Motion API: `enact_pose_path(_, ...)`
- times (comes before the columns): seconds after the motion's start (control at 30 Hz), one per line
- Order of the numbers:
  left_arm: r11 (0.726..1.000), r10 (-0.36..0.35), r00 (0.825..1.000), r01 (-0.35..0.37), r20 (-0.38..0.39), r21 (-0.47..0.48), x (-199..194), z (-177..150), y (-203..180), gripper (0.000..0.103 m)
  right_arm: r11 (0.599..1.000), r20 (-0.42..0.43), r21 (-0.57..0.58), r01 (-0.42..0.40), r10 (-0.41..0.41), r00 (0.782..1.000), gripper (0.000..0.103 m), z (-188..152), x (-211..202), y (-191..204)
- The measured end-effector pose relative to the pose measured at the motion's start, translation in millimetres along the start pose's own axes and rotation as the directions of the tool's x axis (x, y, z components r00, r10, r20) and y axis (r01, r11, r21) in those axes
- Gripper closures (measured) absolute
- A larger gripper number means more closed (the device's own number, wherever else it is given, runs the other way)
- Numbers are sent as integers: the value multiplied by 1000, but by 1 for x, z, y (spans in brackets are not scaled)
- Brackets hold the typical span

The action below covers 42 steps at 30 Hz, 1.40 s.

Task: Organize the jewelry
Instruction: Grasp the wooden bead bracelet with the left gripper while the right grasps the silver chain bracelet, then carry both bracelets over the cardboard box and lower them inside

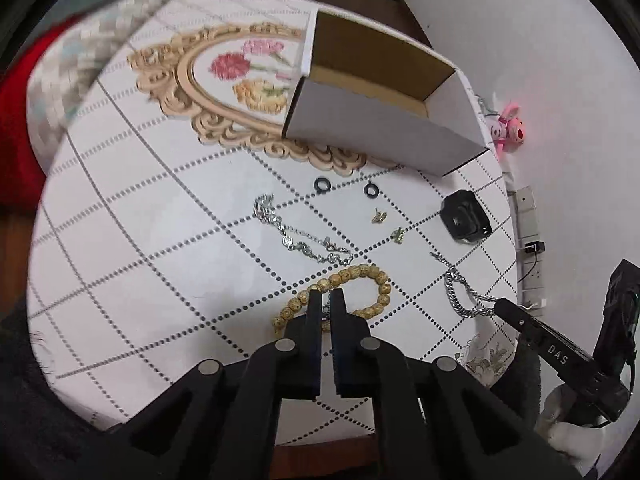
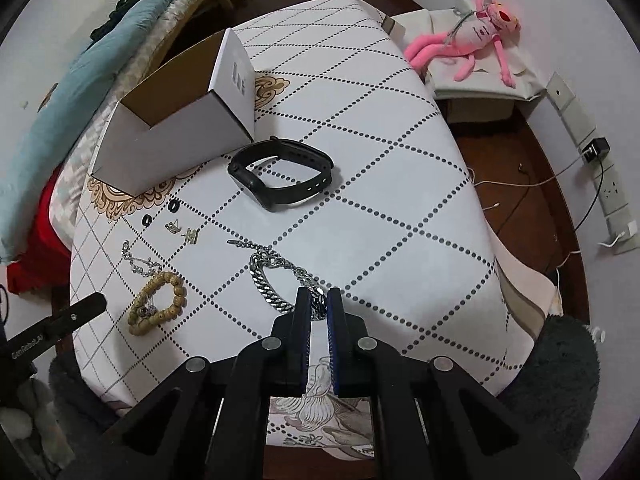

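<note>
The left gripper (image 1: 326, 298) stands at the table's near edge with its jaws drawn close around a small metal piece at the near side of the wooden bead bracelet (image 1: 362, 276). That bracelet is a loop of speckled tan beads, its long axis running along the near edge. The right wrist view shows a small dark charm (image 2: 145, 311) lying inside the loop, which the left gripper's fingers hide in its own view.

The right gripper (image 2: 319, 304) is nearly closed on the near end of the heavy silver curb chain (image 2: 266, 282), toward the near right part of the table (image 2: 400, 200). The chain curves into an open loop, and a thin tail (image 2: 244, 245) points away toward the far left.

Just beyond the beads lies a thin silver bracelet (image 1: 298, 236) with small sparkling links, stretched diagonally from near right to far left. Past it sit two small gold earrings (image 1: 379, 216) side by side, then two black rings (image 1: 322, 185) nearer the box.

A black fitness band (image 2: 280, 176) lies on its side near the table's middle, strap buckled into an oval whose long axis runs left to right; the left wrist view shows it only end-on, as a dark lump.

Farthest is a white cardboard box (image 2: 168, 136), open at the top with a brown inside, near the far left corner. Only the right wrist view shows the pink plush toy (image 2: 476, 36) whole, off the table.
</note>
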<state>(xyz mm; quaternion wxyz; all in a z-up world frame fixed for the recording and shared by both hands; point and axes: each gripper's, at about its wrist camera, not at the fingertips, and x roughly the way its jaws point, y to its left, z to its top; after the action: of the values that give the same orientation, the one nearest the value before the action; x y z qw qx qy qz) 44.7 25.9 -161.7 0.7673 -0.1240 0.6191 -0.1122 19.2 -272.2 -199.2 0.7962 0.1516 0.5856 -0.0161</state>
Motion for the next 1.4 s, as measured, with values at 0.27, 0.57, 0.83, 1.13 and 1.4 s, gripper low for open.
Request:
enact_pose_path(0.27, 993, 84, 995, -78, -63, 86, 44, -4, -15, 65, 1000, -15, -11, 16, -16, 1000, 95, 2, 8, -3)
enact_pose_path(0.57, 979, 142, 989, -136, -35, 152, 50, -12, -27, 73, 1000, -32, -13, 28, -29, 999, 95, -5, 14, -1)
enact_pose_path(0.83, 974, 144, 990, -142, 7, 177, 42, -18, -32, 96, 1000, -26, -16, 18, -18, 999, 95, -7, 13, 3)
enact_pose_path(1.13, 983, 74, 993, -88, 91, 159, 3, -4, -43, 97, 996, 29, 23, -86, 85, 996, 95, 4, -19, 3)
enact_pose_path(1.4, 984, 22, 984, -53, 176, 171, -39, 8, -56, 97, 988, 70, -15, -154, 155, 986, 95, 20, -52, 20)
